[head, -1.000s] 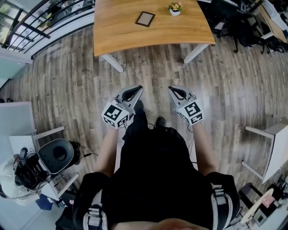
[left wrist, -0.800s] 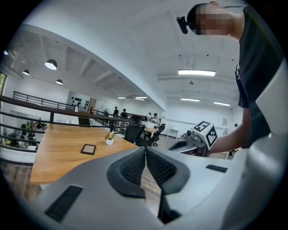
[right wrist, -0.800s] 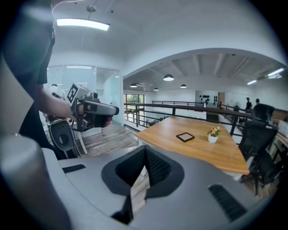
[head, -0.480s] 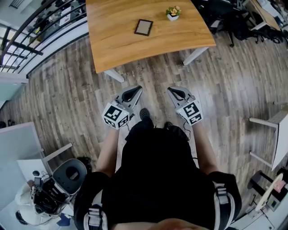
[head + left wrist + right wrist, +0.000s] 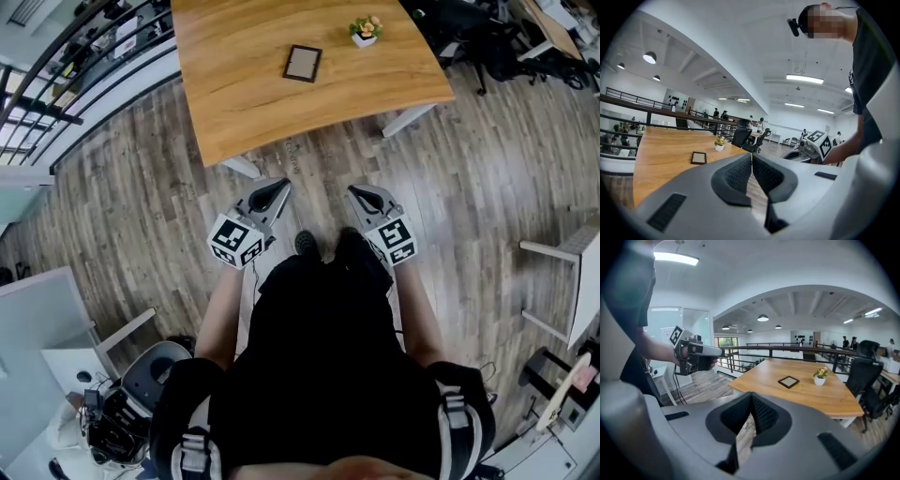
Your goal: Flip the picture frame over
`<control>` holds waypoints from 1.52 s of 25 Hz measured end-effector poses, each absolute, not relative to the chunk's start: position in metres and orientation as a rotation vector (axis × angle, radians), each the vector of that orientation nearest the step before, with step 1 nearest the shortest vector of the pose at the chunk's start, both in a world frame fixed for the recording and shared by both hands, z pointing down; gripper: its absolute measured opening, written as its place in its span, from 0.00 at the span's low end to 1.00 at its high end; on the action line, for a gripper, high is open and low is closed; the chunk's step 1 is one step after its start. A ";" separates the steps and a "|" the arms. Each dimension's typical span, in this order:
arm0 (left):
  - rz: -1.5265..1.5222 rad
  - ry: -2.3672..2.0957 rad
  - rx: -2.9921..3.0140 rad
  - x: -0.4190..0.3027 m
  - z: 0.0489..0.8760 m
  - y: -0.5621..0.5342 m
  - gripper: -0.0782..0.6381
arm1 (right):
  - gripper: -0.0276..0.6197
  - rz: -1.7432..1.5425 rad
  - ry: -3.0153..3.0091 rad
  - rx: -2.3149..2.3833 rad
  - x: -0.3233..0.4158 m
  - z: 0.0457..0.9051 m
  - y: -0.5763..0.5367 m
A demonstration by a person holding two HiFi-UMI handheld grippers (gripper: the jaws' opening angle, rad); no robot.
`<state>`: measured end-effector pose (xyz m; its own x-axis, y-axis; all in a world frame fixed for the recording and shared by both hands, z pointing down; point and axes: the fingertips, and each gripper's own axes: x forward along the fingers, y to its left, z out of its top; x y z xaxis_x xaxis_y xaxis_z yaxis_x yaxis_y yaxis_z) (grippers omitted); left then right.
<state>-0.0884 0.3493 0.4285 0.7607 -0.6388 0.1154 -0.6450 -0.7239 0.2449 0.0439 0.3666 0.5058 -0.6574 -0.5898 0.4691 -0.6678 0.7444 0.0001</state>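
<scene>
Short of the picture frame [image 5: 302,63], left gripper [image 5: 278,188] and right gripper [image 5: 355,192] closed, empty.

Light wooden table [image 5: 234,103] cut off by the head view's edge at twelve o'clock, the small dark-rimmed picture frame [image 5: 303,63] on it too small to tell which face shows.
</scene>
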 end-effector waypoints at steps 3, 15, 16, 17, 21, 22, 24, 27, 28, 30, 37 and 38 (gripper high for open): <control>0.048 -1.014 2.676 -0.088 0.433 0.340 0.15 | 0.05 0.262 -2.495 0.954 0.047 0.513 0.354; 0.073 -1.146 2.625 -0.062 0.425 0.262 0.15 | 0.05 0.260 -2.557 0.824 0.060 0.511 0.260; 0.073 -1.161 2.621 -0.059 0.423 0.254 0.15 | 0.05 0.254 -2.560 0.811 0.062 0.510 0.250; 0.070 -1.178 2.615 -0.057 0.422 0.247 0.15 | 0.05 0.249 -2.564 0.797 0.065 0.508 0.241; 0.061 -1.247 2.568 -0.049 0.423 0.228 0.15 | 0.05 0.236 -2.568 0.734 0.078 0.510 0.213; 0.059 -1.262 2.553 -0.047 0.425 0.223 0.15 | 0.05 0.236 -2.568 0.718 0.080 0.511 0.206; 0.054 -1.292 2.526 -0.046 0.428 0.211 0.15 | 0.05 0.238 -2.570 0.693 0.085 0.512 0.193; 0.041 -1.337 2.498 -0.042 0.428 0.199 0.15 | 0.05 0.238 -2.577 0.663 0.092 0.513 0.181; 0.039 -1.348 2.495 -0.040 0.428 0.196 0.15 | 0.05 0.235 -2.577 0.654 0.095 0.515 0.178; 0.041 -1.365 2.495 -0.034 0.428 0.188 0.15 | 0.05 0.228 -2.573 0.641 0.102 0.519 0.170; 0.055 -1.410 2.481 -0.021 0.429 0.165 0.15 | 0.05 0.253 -2.586 0.632 0.124 0.524 0.148; 0.057 -1.418 2.473 -0.020 0.431 0.162 0.15 | 0.05 0.257 -2.584 0.627 0.125 0.525 0.147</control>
